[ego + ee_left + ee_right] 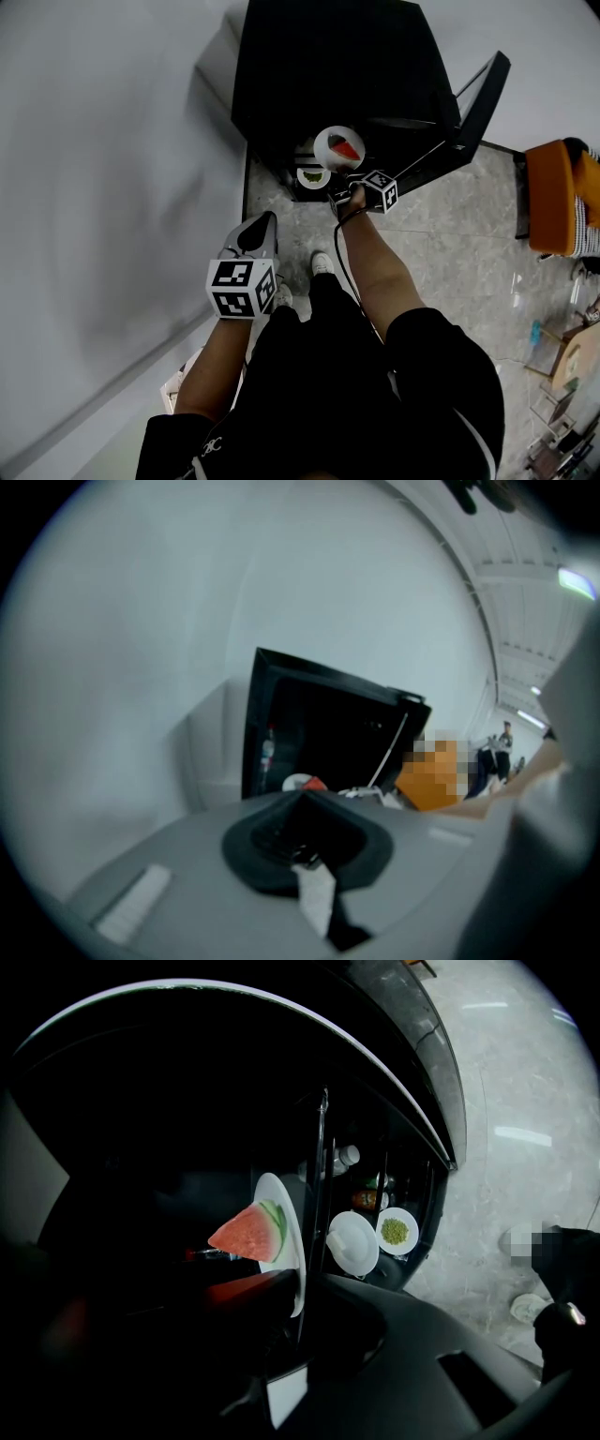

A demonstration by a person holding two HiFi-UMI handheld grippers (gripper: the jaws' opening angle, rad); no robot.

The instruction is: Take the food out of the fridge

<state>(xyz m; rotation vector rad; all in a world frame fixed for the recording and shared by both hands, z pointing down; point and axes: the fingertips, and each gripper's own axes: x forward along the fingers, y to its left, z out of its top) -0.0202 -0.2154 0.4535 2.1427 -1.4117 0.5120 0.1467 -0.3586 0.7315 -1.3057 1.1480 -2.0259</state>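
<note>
**Watermelon plate gripped at fridge mouth**

Item: plate (339, 148), white, carrying a watermelon wedge (349, 149).

Location: 12 o'clock in the head view, at the open front of the black fridge (328, 66). The door (473, 103) is swung out toward 2 o'clock.

Holder: right gripper (349, 176), at the plate's 5 o'clock. In the right gripper view the plate (286, 1232) stands edge-on. Its lower rim is clamped between the closed jaws, and the wedge (246, 1232) sits on the face turned to 9 o'clock.

Inside fridge: a bowl (397, 1230) of green food and a white lidded dish (353, 1243). They sit side by side on a low shelf at the plate's 3 o'clock. Bottles (345, 1157) stand at its 1 o'clock.

Left gripper (267, 221): at the plate's 7 o'clock, well apart from the fridge. Its jaws are together with nothing between them.

Floor (450, 244): grey stone tile.
</note>
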